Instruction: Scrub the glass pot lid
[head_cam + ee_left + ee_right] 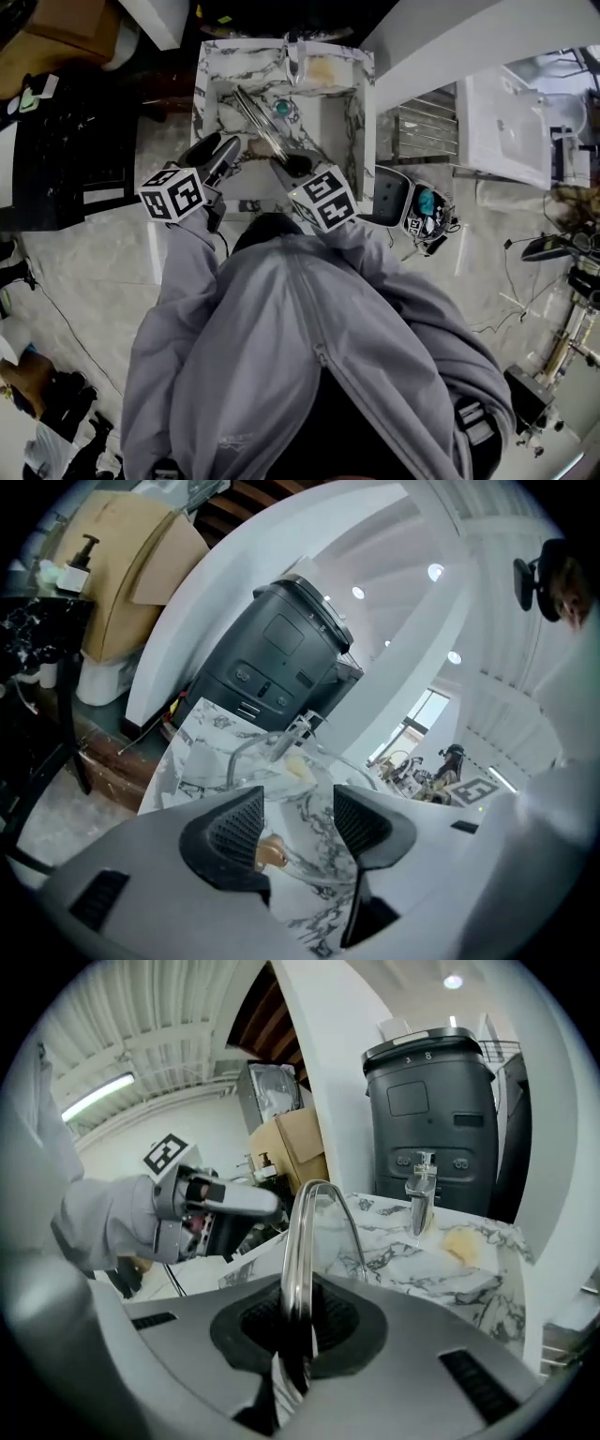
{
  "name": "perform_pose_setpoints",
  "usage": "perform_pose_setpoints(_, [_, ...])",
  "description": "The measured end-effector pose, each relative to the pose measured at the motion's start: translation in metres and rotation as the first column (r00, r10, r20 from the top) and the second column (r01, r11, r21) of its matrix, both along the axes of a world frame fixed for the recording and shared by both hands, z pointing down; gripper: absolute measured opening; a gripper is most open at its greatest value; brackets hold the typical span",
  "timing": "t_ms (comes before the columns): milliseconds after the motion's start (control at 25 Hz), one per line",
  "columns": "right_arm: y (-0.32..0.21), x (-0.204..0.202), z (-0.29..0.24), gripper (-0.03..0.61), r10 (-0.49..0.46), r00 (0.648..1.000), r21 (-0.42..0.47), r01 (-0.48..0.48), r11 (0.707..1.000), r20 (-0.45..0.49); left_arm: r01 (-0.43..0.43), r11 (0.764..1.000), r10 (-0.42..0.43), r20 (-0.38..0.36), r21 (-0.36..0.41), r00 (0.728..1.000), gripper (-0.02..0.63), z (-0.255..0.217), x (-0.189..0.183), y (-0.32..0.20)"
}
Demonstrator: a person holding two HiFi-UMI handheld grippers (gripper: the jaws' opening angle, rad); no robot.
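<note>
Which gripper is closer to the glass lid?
Right. The right gripper has its fingers shut on the glass lid's rim. The left gripper sits open just to the lid's left, holding nothing.

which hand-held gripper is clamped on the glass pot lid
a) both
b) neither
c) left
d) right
d: in the right gripper view, the right hand-held gripper has its jaws shut on the metal rim of the glass pot lid, while the left hand-held gripper has its jaws apart with nothing gripped between them.
</note>
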State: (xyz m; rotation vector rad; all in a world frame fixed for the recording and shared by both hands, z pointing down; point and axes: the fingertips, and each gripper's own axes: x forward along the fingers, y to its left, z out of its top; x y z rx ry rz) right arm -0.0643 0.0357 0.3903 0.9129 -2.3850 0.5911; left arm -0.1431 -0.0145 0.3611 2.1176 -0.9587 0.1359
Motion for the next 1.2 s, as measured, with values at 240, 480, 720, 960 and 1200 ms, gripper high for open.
perform_pose_setpoints(240, [-0.006, 0.006, -0.007, 0.044, 0.049, 0.977, -0.123, -0.023, 0.992, 0.206, -0.192, 0.981, 0.196, 0.145, -0.039, 0.97, 0.29, 0.038, 0.022, 0.017])
perform_pose_setpoints(480, [-0.006, 0.013, -0.004, 0.044, 0.13, 0.926, -0.236, -0.046, 0.971, 0.355, -0.383, 0.914, 0.405, 0.375, -0.135, 0.834, 0.326, 0.078, 0.034, 0.026])
perform_pose_setpoints(720, [-0.01, 0.023, 0.0, 0.044, 0.141, 0.906, -0.271, -0.03, 0.962, 0.399, -0.6, 0.777, 0.579, 0.589, -0.19, 0.563, 0.334, 0.109, 0.044, 0.031])
perform_pose_setpoints(960, [-0.022, 0.034, 0.008, 0.044, 0.143, 0.879, -0.341, 0.023, 0.94, 0.454, -0.722, 0.679, 0.547, 0.748, -0.133, 0.376, 0.316, 0.125, 0.059, 0.013])
perform_pose_setpoints(1200, [-0.042, 0.05, 0.013, 0.044, 0.185, 0.85, -0.379, 0.019, 0.925, 0.493, -0.767, 0.628, 0.515, 0.809, -0.131, 0.283, 0.198, 0.126, 0.069, 0.003])
